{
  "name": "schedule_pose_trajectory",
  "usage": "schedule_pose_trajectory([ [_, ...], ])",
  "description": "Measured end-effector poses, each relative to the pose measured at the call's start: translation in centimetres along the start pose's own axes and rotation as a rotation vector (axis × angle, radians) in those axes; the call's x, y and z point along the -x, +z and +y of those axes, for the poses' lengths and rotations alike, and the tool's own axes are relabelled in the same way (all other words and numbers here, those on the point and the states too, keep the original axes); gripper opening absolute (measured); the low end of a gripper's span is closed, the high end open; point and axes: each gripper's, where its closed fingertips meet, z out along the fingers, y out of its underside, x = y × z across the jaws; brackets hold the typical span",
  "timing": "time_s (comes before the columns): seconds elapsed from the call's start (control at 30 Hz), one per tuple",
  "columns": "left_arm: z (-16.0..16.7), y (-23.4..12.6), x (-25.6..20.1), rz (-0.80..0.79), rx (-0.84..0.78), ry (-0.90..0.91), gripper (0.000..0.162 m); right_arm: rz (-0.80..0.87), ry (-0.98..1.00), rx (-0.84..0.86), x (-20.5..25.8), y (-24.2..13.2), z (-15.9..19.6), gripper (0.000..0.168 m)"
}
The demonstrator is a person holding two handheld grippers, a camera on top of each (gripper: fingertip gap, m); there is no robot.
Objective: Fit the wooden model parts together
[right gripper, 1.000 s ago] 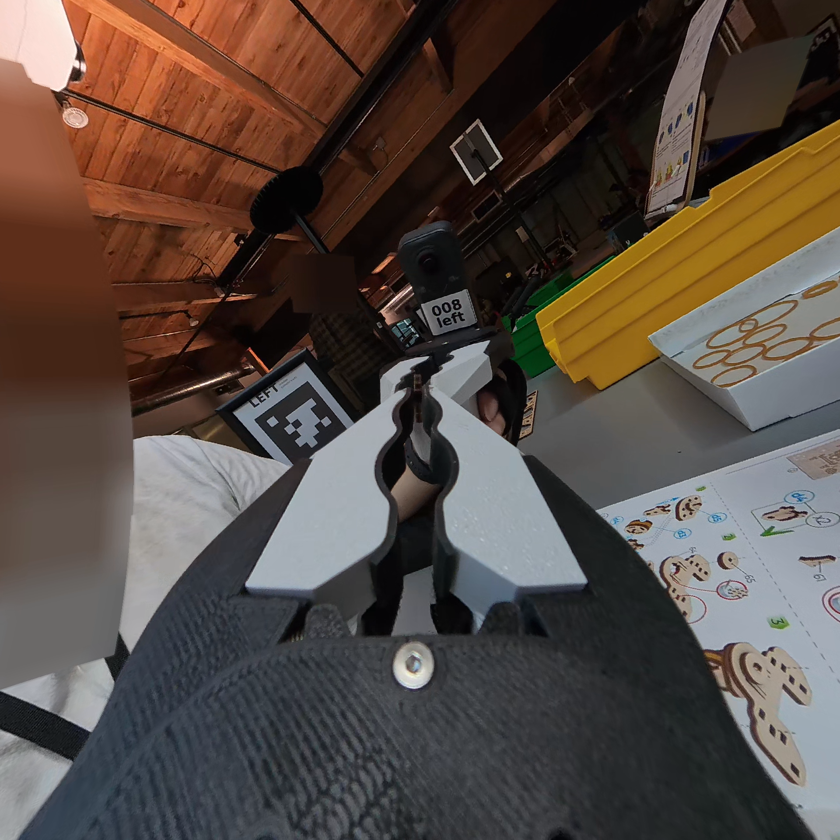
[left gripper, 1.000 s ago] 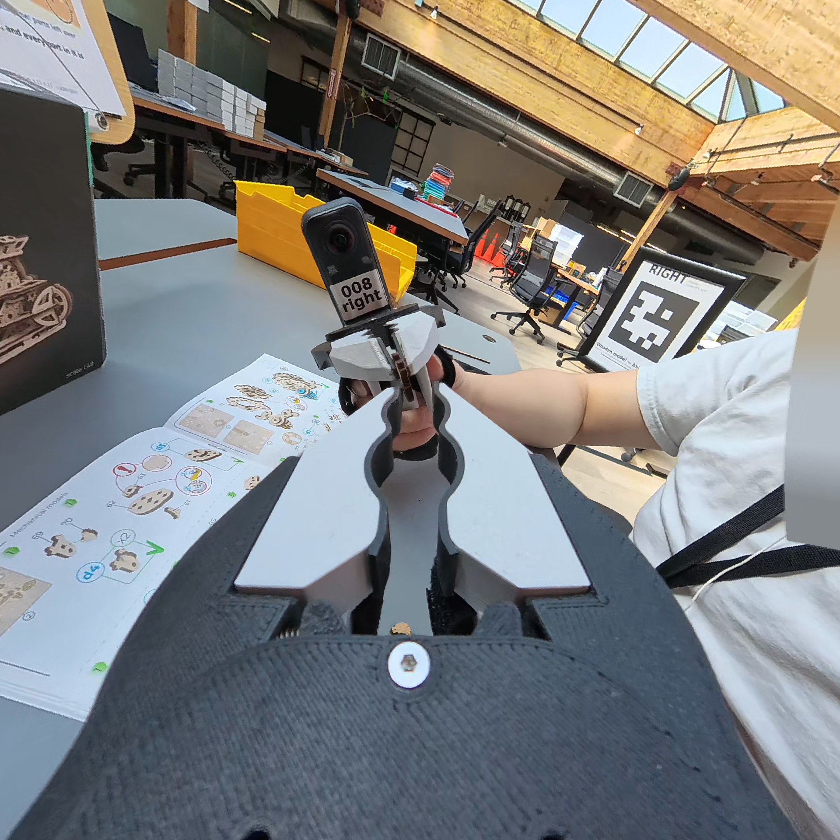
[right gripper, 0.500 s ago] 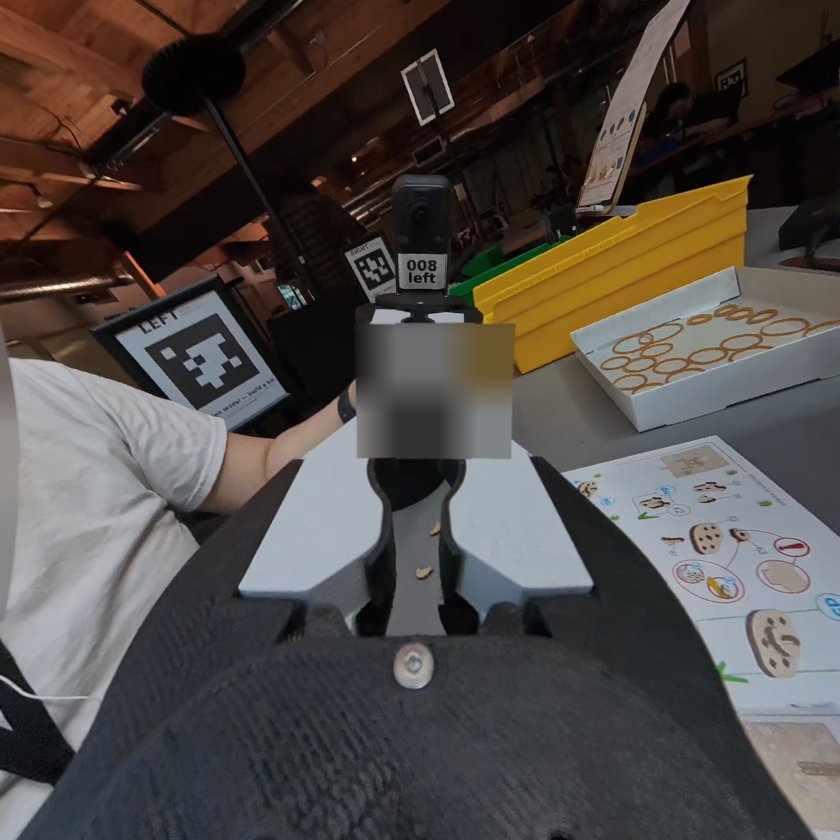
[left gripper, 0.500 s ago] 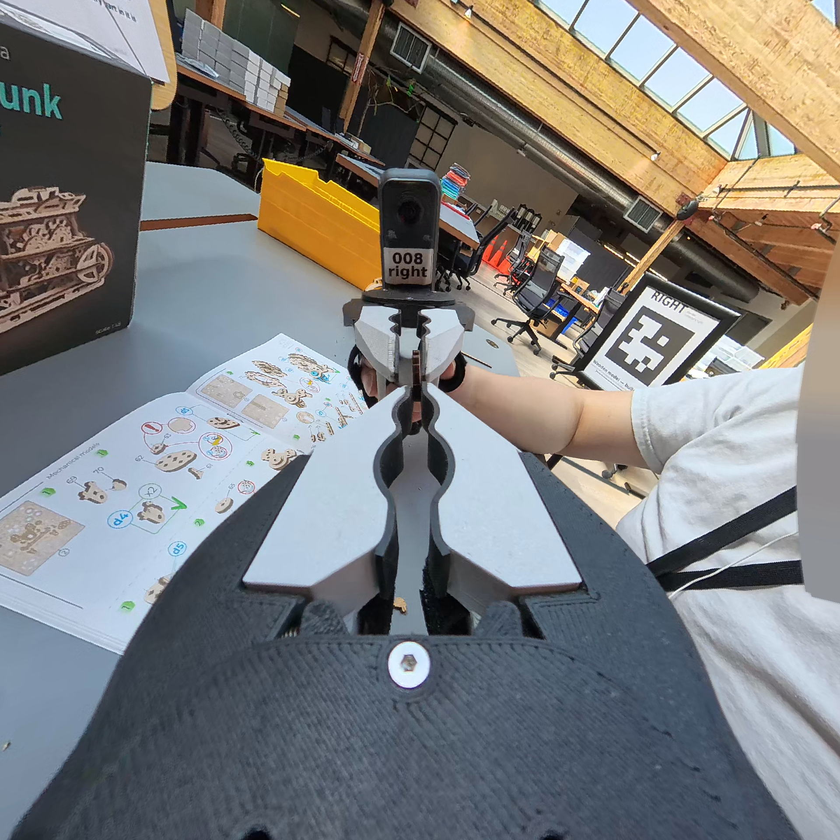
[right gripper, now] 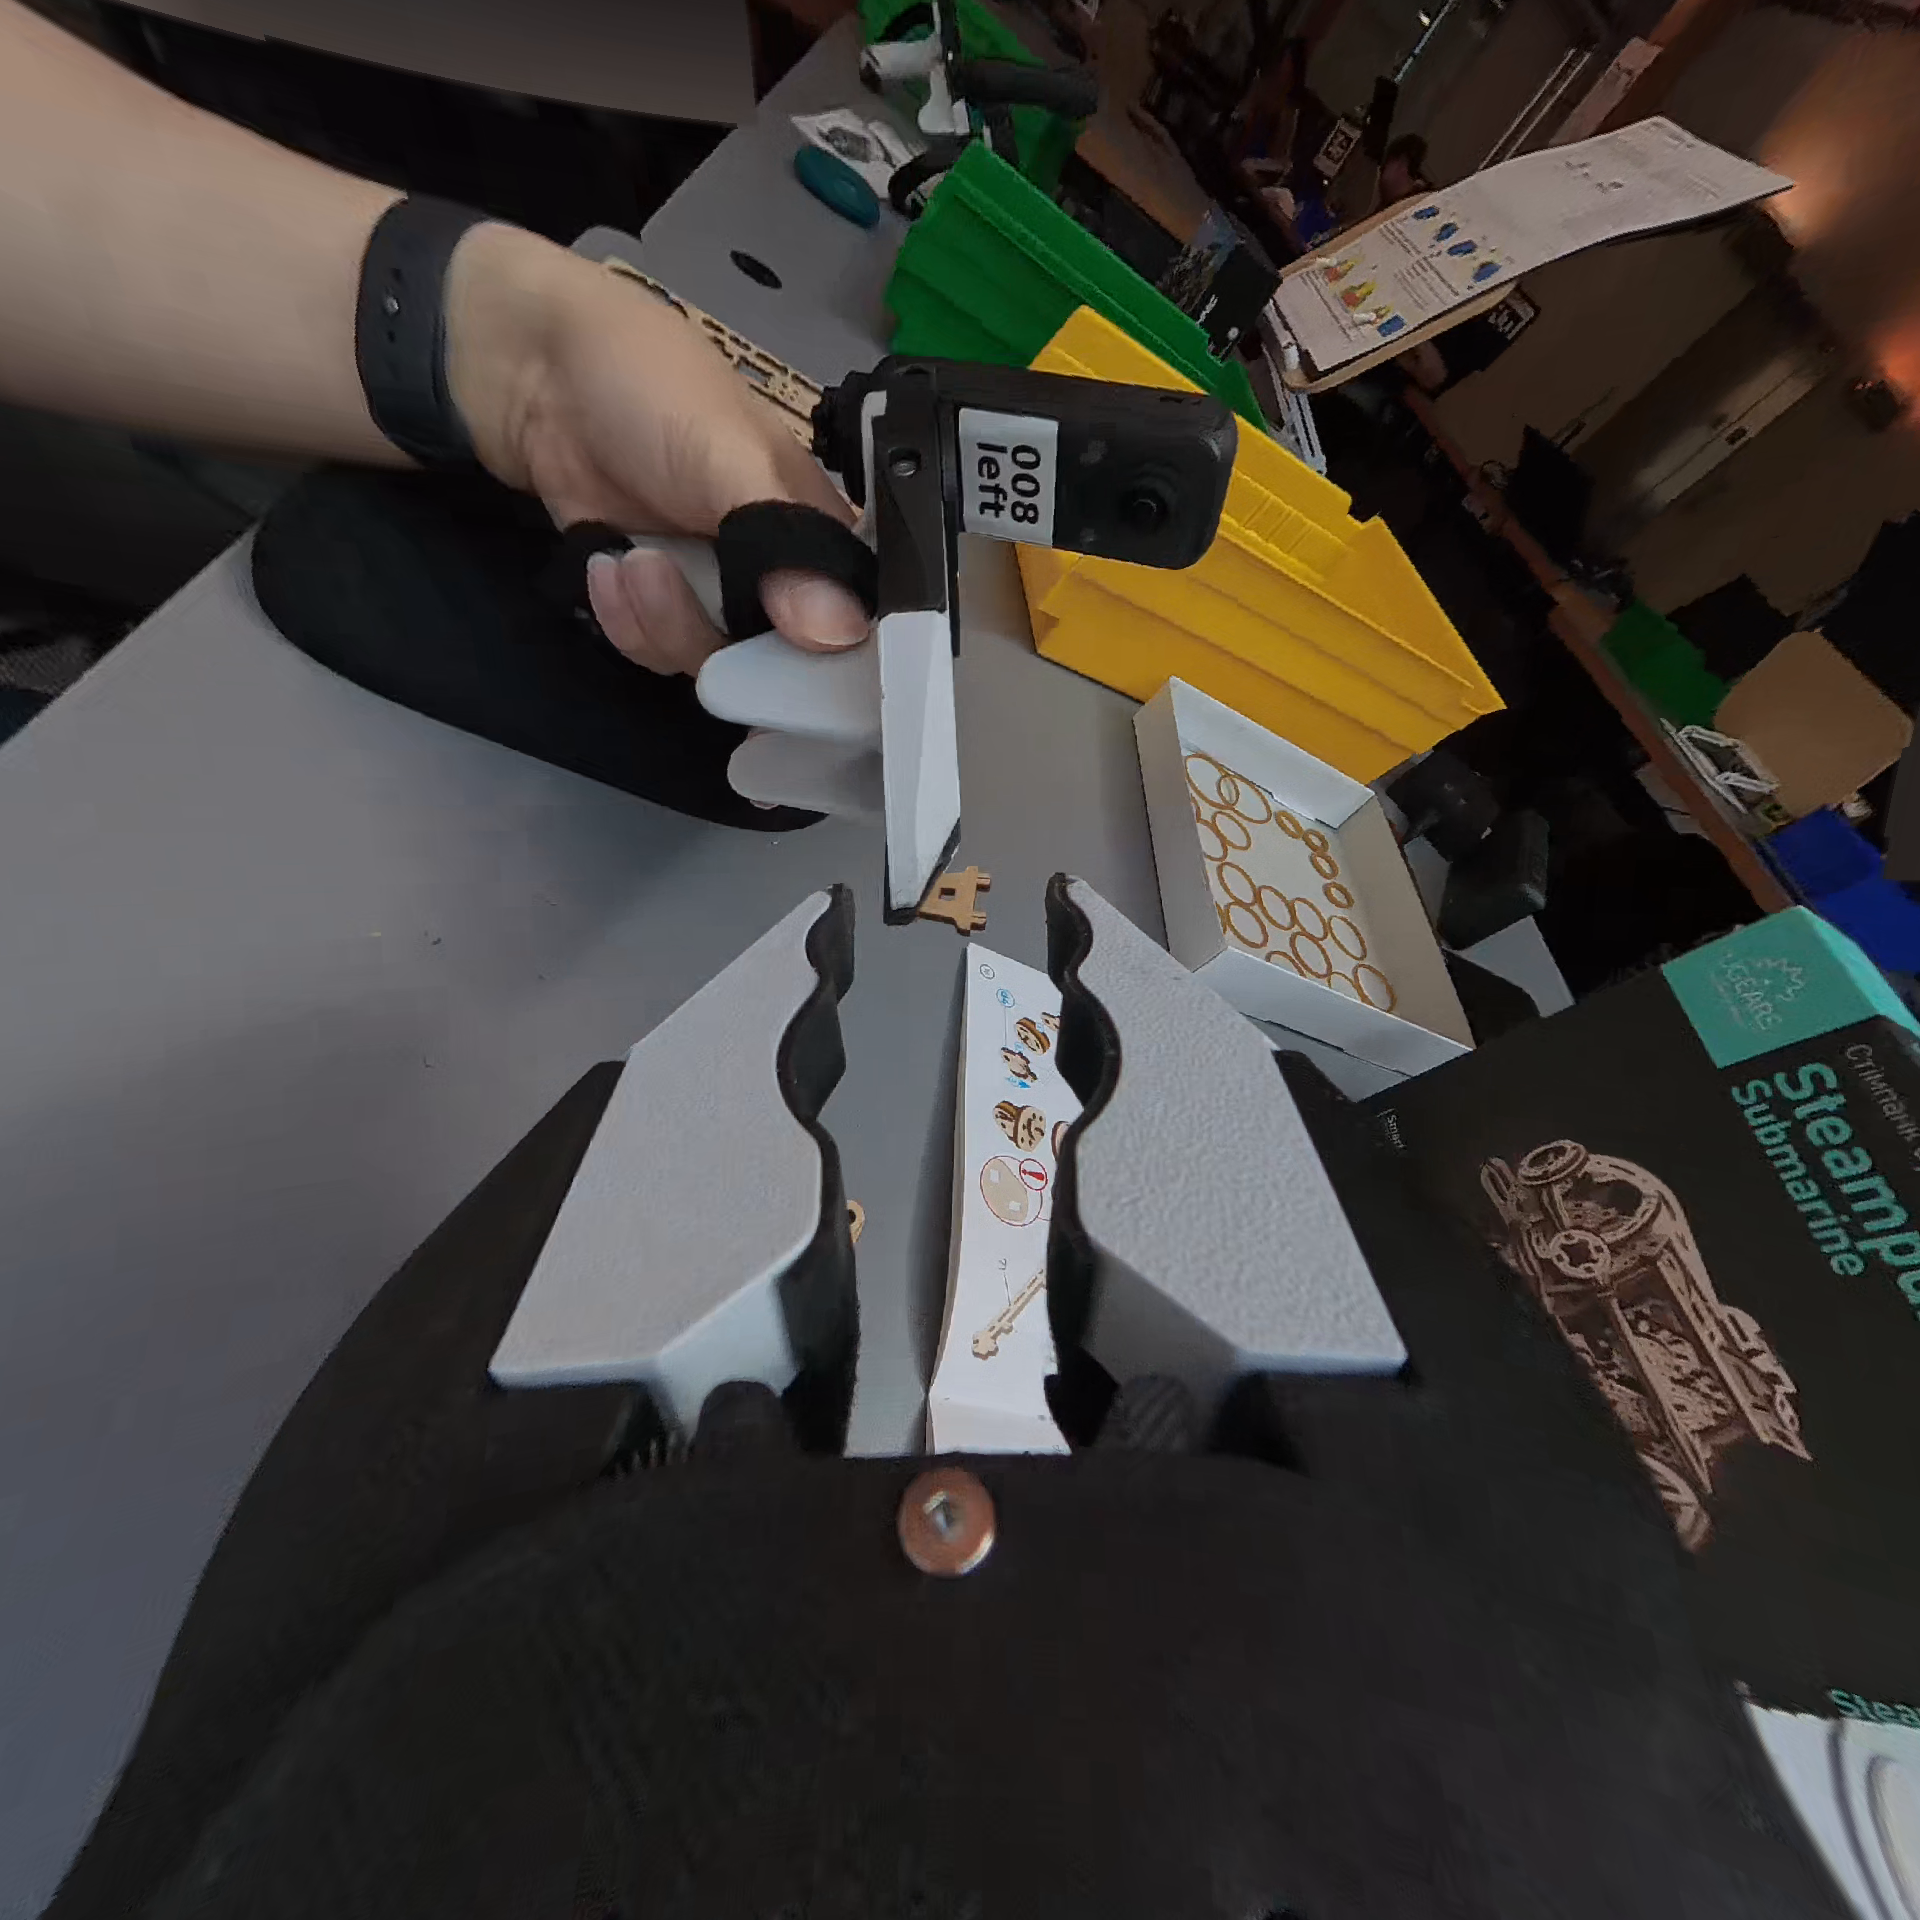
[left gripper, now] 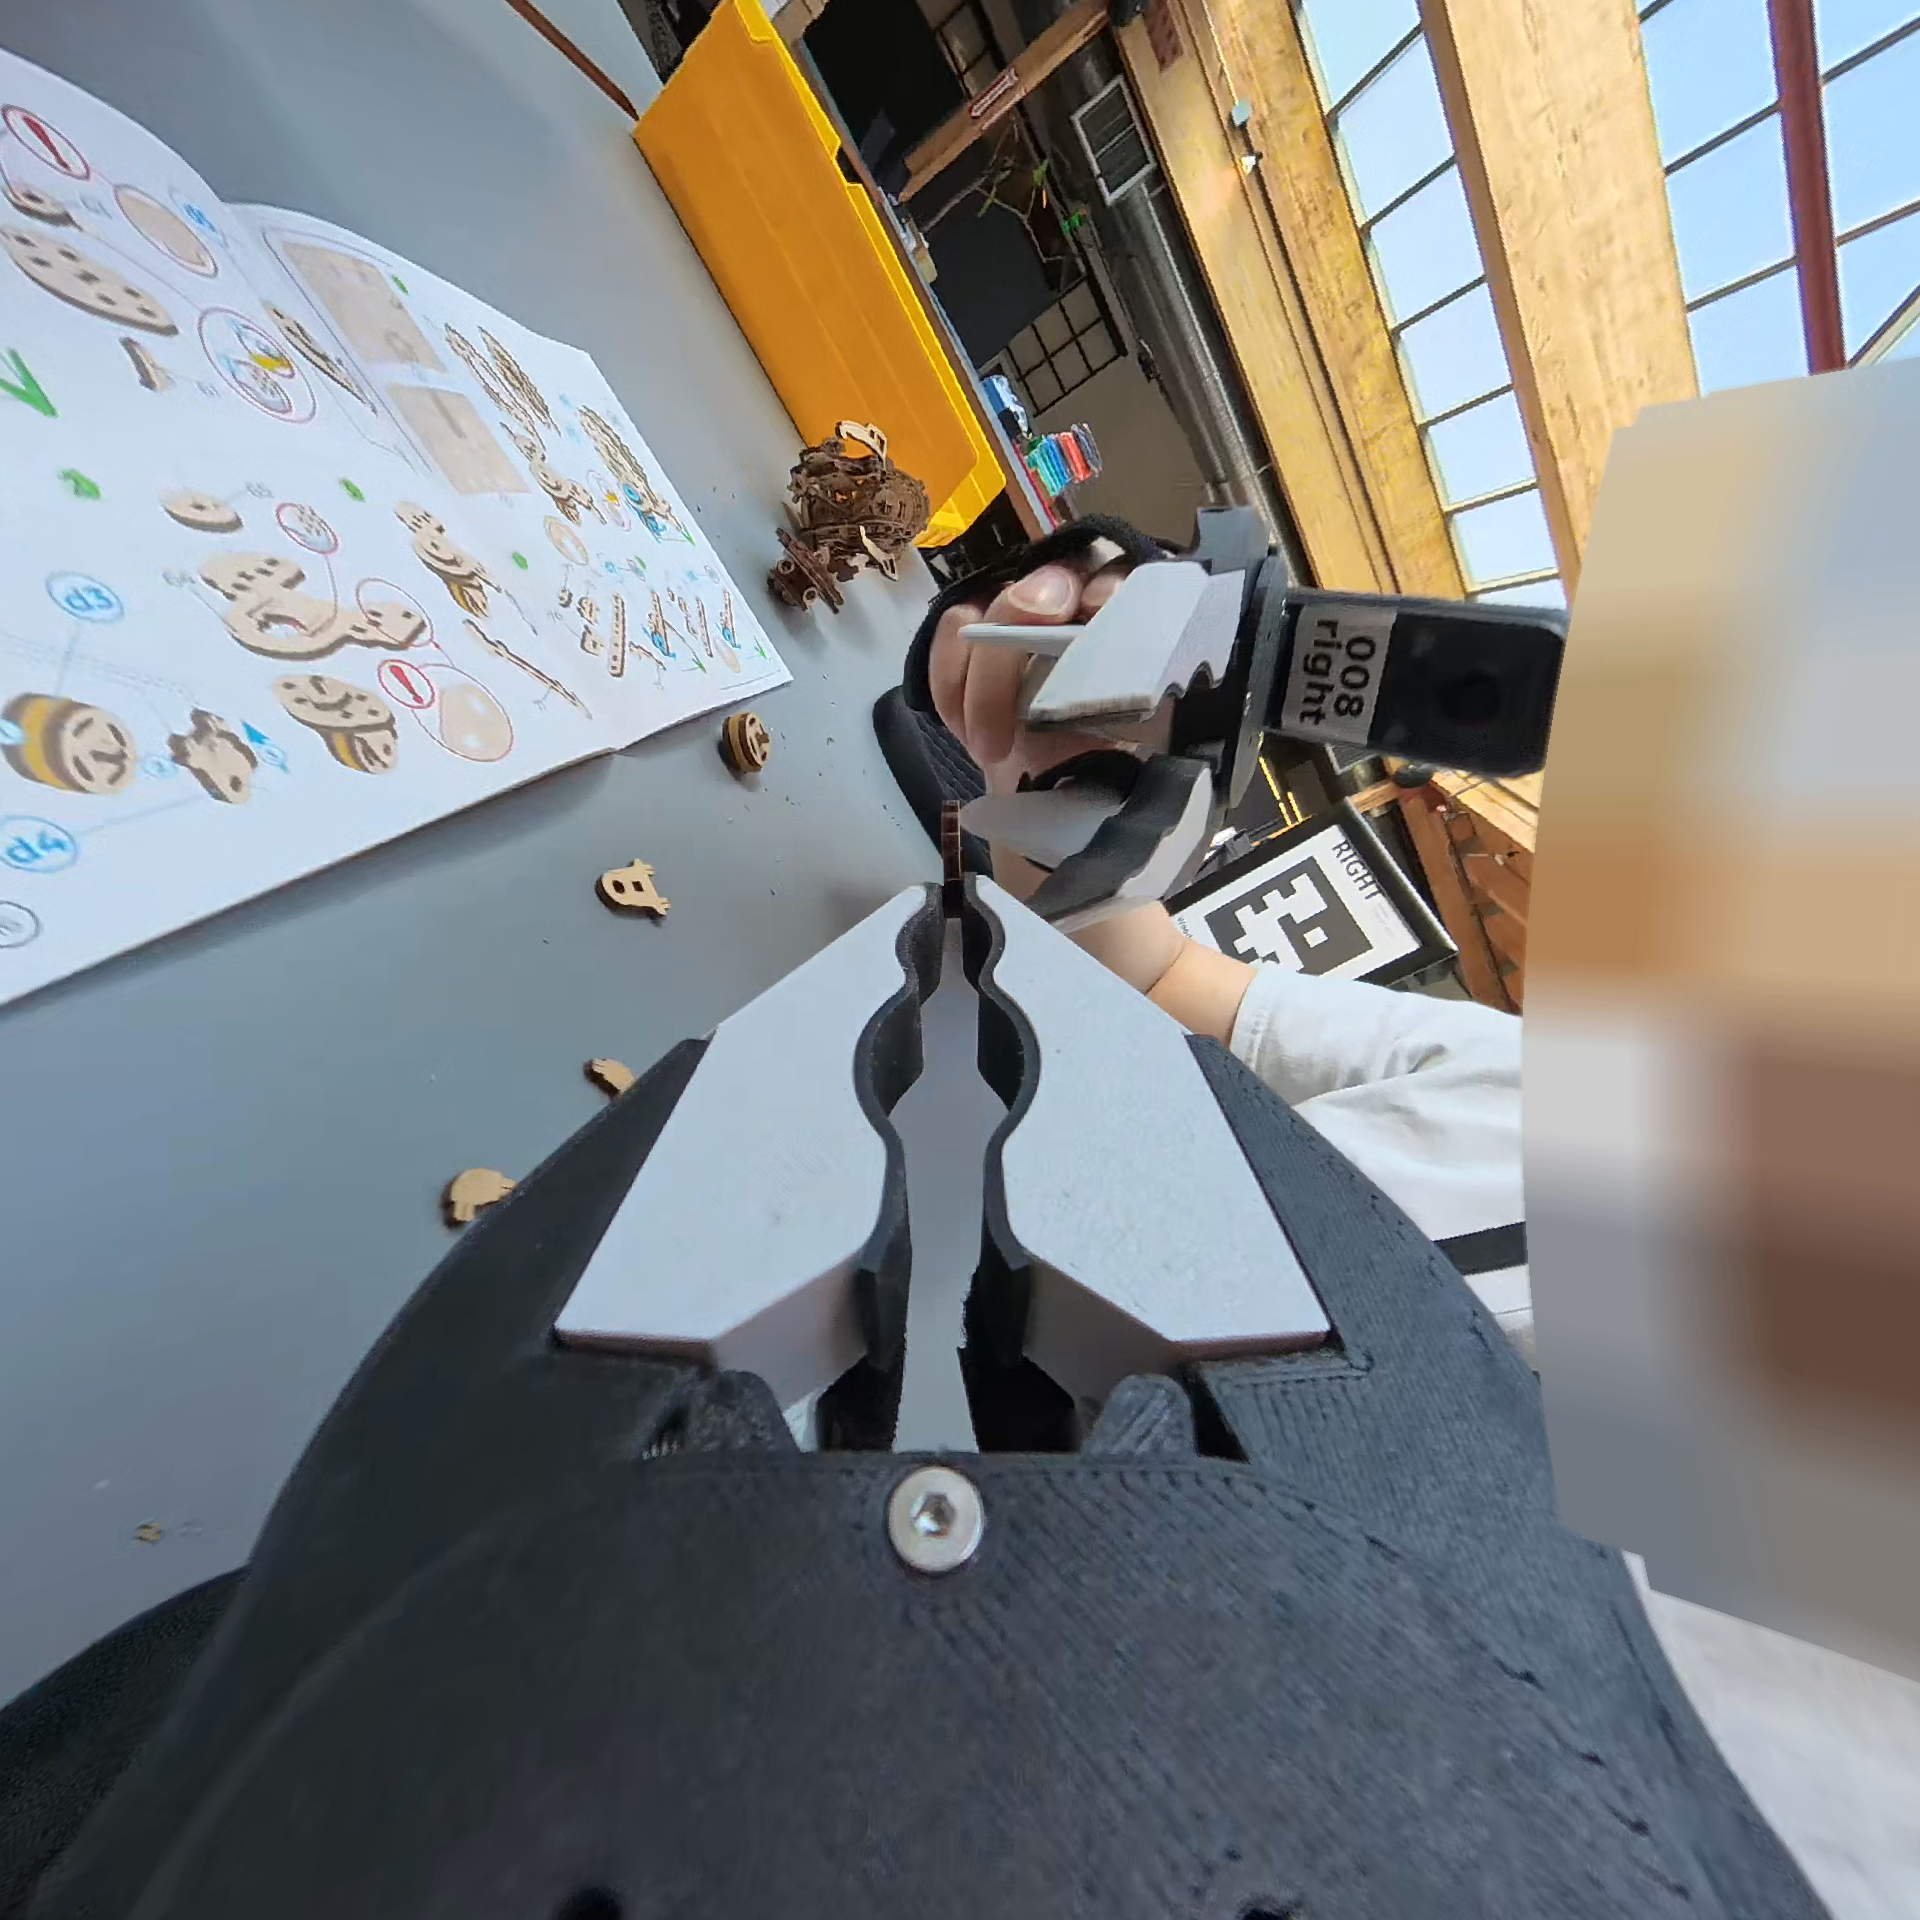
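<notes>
Left gripper [left gripper: 951,902] pinches one wooden part [right gripper: 956,898].

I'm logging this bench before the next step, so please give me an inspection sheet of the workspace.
Surface: grey table, tiny wood crumbs.
Job's things: small flat wooden part pinched by left gripper; brown part-built wooden model; loose wooden cut-outs; round wooden wheel.
Clutter: open instruction booklet; dark kit box; white tray of wooden rings; yellow bin; green bin.
Grippers: left gripper shut on the part; right gripper open, empty.
Cables: nothing seen.
Surroundings: workshop, skylights, marker boards.
</notes>
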Motion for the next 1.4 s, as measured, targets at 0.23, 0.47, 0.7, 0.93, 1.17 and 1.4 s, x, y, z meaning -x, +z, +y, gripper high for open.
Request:
schedule_pose_trajectory([
  [0.23, 1.7, 0.6, -0.8, 0.021, 0.001, -0.011, 0.001, 0.040, -0.083, 0.079, 2.0, 1.3, 0.7, 0.023],
  [0.47, 2.9, 0.3, -1.4, 0.042, 0.003, -0.021, 0.003, 0.026, -0.036, 0.061, 3.4, 1.3, 0.2, 0.021],
  [0.7, 3.1, -0.5, -1.6, 0.028, -0.016, -0.021, 0.007, -0.005, 0.106, -0.007, 4.2, 1.6, -0.5, 0.021],
  [0.93, 1.9, -4.0, -0.7, -0.080, -0.094, 0.016, 0.015, -0.169, 0.203, 0.116, 6.9, 3.2, 2.6, 0.021],
  [1.17, 0.6, -6.8, -1.4, -0.133, -0.163, 0.085, 0.012, -0.312, 0.305, 0.273, 9.4, 4.9, 5.5, 0.022],
  [1.4, 0.5, -7.0, -1.7, -0.108, -0.170, 0.093, 0.009, -0.370, 0.418, 0.280, 9.4, 5.1, 5.7, 0.022],
])
